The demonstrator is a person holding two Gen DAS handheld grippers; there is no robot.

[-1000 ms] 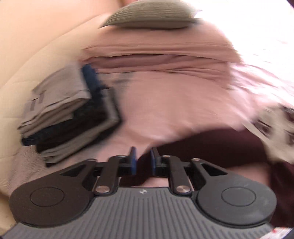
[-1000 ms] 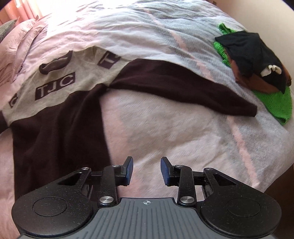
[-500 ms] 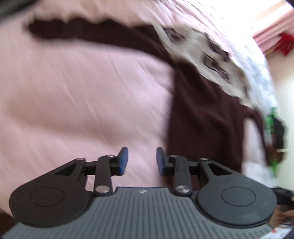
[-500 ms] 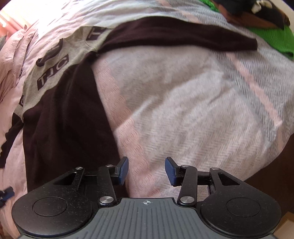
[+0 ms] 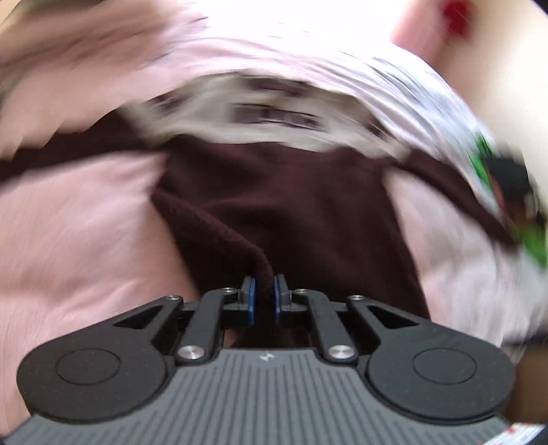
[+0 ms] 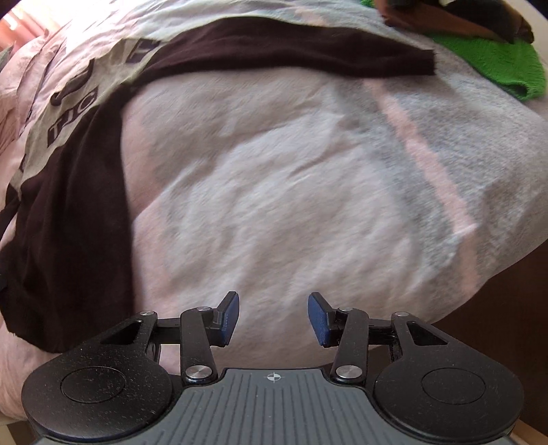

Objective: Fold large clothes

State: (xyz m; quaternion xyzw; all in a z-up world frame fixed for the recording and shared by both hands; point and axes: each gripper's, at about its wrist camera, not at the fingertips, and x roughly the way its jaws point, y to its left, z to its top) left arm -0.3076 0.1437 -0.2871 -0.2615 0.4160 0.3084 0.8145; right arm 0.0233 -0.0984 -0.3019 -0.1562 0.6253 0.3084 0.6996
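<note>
the left claw [image 5: 263, 294] had just been closing, and its blue pads were pinched on a rolled edge of the dark maroon knit sweater with a grey lettered chest panel [image 5: 281, 205], near the bottom hem at the sweater's left side as that view showed it. from the pinch the sweater's body spread away up the pink and grey striped bed cover [image 5: 78, 239], its grey panel farthest off and blurred (the lettering could not be read there).

the right claw [image 6: 273, 318] stood well open with nothing between its pads, above bare bed cover. in its view the same sweater [image 6: 68, 219] lay flat to the left of the claw, the hem corner just beside the claw's left arm, and one sleeve stretched across the top toward a bright green knitted garment [image 6: 496, 65] with a brown and black garment [image 6: 455, 20] piled on it.
</note>
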